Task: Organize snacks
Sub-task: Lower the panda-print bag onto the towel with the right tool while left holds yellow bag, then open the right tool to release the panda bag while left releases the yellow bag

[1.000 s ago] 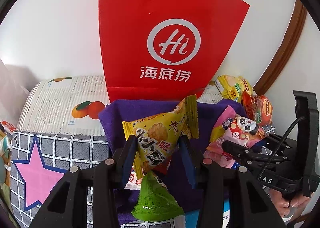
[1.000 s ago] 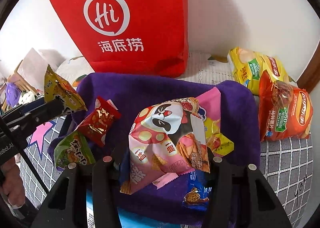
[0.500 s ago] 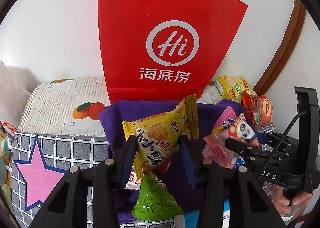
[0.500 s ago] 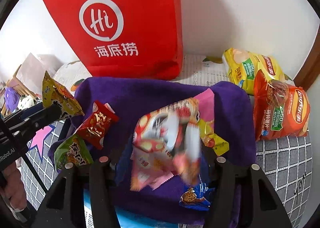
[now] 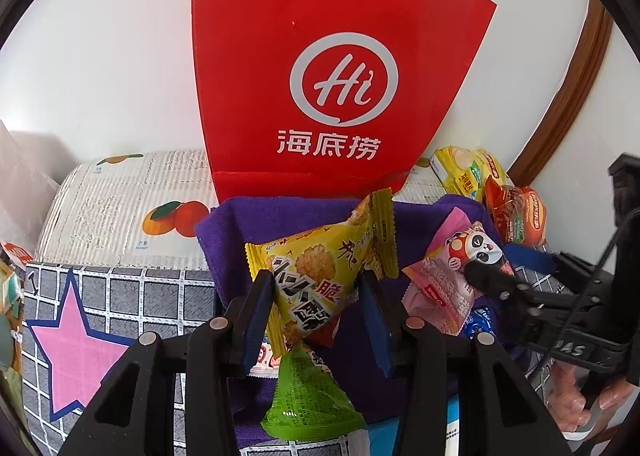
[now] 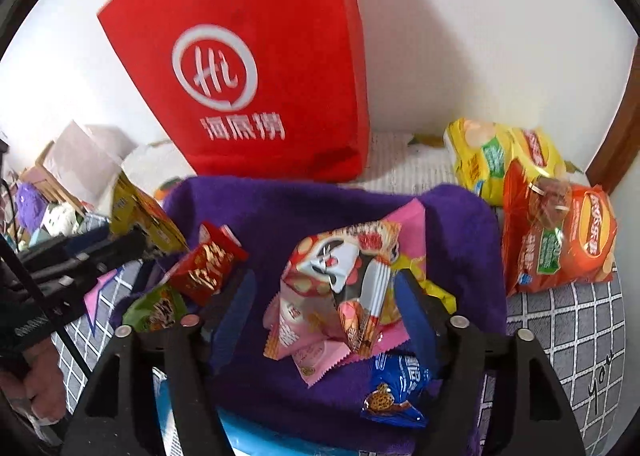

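My left gripper (image 5: pixel 316 310) is shut on a yellow rice-cracker packet (image 5: pixel 320 268), held up over the purple towel (image 5: pixel 236 232). In the right wrist view that packet (image 6: pixel 140 215) shows at the left, still in the left gripper's fingers. My right gripper (image 6: pixel 324 312) points down at the towel (image 6: pixel 280 215) with its jaws opening. The pink panda packet (image 6: pixel 340 276) sits crumpled between them on the towel, and the left pad stands apart from it. A red paper bag (image 6: pixel 260 55) stands upright behind the towel against the wall.
On the towel lie a small red packet (image 6: pixel 208 268), a green packet (image 6: pixel 156 308), a blue cookie packet (image 6: pixel 396 388) and a yellow wrapper. A yellow chip bag (image 6: pixel 492 155) and an orange chip bag (image 6: pixel 560 240) lie at the right on the checked cloth. Clutter sits far left.
The right jaws have spread and the panda packet has slipped out of their grip down onto the towel. The left gripper and its yellow packet have not moved.
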Tool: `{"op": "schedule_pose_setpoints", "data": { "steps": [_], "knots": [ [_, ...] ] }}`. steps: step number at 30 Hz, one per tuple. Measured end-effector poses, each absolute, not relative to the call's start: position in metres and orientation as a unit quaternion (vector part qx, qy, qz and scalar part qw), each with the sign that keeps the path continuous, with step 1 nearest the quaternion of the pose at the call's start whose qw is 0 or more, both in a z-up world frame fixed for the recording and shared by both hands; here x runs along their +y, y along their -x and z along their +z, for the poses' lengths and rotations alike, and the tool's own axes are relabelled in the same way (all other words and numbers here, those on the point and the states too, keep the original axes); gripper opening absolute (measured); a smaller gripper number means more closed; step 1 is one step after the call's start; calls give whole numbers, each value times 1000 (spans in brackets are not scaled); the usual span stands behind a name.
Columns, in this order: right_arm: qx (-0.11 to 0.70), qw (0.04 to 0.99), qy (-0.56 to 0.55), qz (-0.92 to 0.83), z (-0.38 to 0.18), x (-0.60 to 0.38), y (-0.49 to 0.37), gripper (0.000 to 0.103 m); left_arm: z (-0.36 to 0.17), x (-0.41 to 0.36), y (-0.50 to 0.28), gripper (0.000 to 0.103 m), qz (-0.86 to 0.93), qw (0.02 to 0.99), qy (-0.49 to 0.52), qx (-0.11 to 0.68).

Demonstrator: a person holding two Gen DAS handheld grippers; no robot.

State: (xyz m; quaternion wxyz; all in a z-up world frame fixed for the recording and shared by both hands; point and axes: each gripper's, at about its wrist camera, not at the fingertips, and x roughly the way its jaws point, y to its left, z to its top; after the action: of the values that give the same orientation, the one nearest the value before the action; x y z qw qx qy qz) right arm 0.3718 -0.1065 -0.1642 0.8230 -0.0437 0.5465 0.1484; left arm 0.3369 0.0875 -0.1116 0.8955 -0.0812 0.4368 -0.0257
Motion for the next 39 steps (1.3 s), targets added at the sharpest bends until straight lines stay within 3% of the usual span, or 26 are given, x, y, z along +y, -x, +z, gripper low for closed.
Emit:
{"op": "schedule_pose_setpoints", "data": {
  "steps": [39],
  "knots": [
    [516,844,32,143,-146,-114,-369,77,-140,75,-351,42,-28,869,57,491]
  ]
}}
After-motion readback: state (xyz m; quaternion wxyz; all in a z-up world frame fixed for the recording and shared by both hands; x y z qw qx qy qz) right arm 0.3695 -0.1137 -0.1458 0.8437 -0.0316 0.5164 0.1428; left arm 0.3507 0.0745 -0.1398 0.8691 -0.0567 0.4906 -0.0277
